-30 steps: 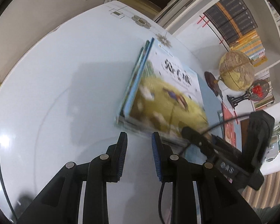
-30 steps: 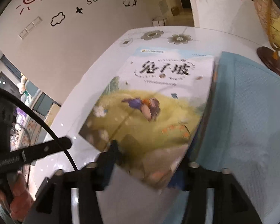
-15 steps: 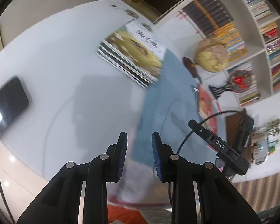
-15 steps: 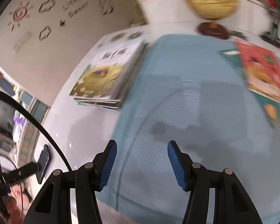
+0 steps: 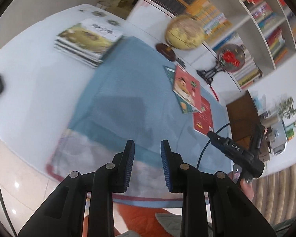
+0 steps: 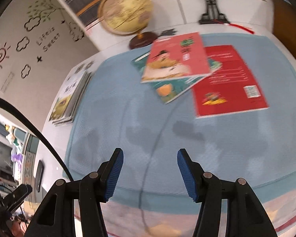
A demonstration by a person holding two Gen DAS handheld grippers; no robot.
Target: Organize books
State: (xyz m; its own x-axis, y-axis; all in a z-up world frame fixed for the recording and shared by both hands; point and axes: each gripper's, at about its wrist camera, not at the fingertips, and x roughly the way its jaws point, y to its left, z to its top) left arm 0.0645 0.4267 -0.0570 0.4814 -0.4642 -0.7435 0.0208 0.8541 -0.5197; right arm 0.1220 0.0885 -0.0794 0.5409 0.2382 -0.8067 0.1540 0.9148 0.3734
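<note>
Blue cloth (image 6: 128, 118) bare ahead, book stack (image 5: 86, 41) at its edge, both fingers apart, empty.

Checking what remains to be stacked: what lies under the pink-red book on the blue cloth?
A green-covered book lies under the pink-red book, and its lower part sticks out. A red book sits partly beneath both. Their covered parts stay hidden.

Bright, even indoor light — motion blur throughout, fisheye-warped edges, soft shadows.
</note>
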